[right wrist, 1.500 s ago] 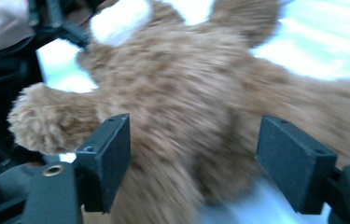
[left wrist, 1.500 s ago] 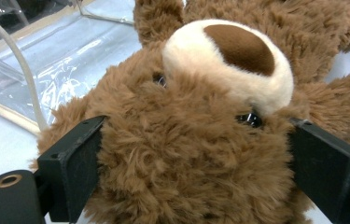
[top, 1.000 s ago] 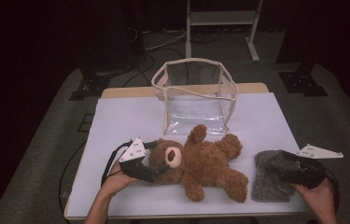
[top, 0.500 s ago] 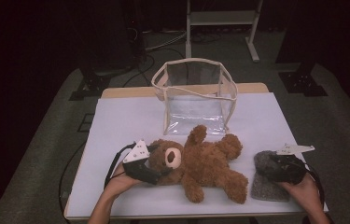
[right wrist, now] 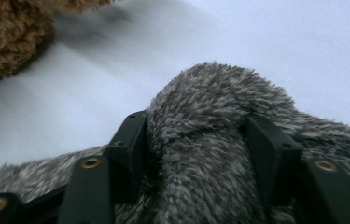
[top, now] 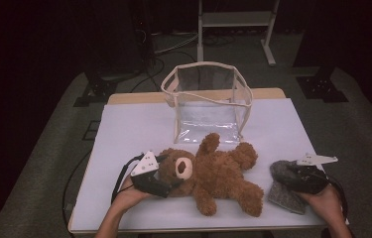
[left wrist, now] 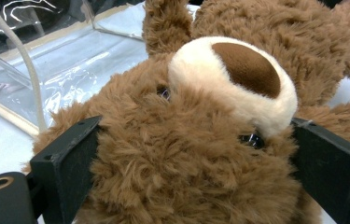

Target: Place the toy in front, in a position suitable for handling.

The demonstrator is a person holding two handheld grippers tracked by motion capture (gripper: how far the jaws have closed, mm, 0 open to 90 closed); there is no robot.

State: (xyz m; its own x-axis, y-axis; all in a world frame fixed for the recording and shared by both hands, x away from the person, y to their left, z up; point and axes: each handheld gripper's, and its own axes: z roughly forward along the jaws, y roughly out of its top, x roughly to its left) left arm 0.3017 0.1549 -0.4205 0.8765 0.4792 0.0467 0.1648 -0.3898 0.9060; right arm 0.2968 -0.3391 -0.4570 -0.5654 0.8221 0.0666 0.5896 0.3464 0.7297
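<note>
Right gripper: jaws have just been closing and now pinch a raised fold of the grey fuzzy cloth, pile bulging up between the pads. In the high view this gripper sits at the near right of the white table, on top of the cloth.

Left gripper: jaws set on either side of the teddy bear's head, black pads pressed into the fur at each cheek; holding the bear. In the high view the gripper lies at the bear's head, the bear on its back across the near middle of the table.

Risks, as judged:
- Cloth grip takes a fold of pile only; a quick lift may let the fold slide out, or leave the rest dragging over the table
- Bear held by the head alone; body and legs would hang and swing once raised, and soft fur may slip from the pads
- Bear's near leg lies near the cloth; a shared lift could snag one on the other

Surroundings:
- Clear plastic bag with cream trim, standing open just behind the bear, one raised paw near its front wall; thin walls likely to tip or fold if the bear is pushed against the rim
- Metal stand well beyond the table, no obstruction
</note>
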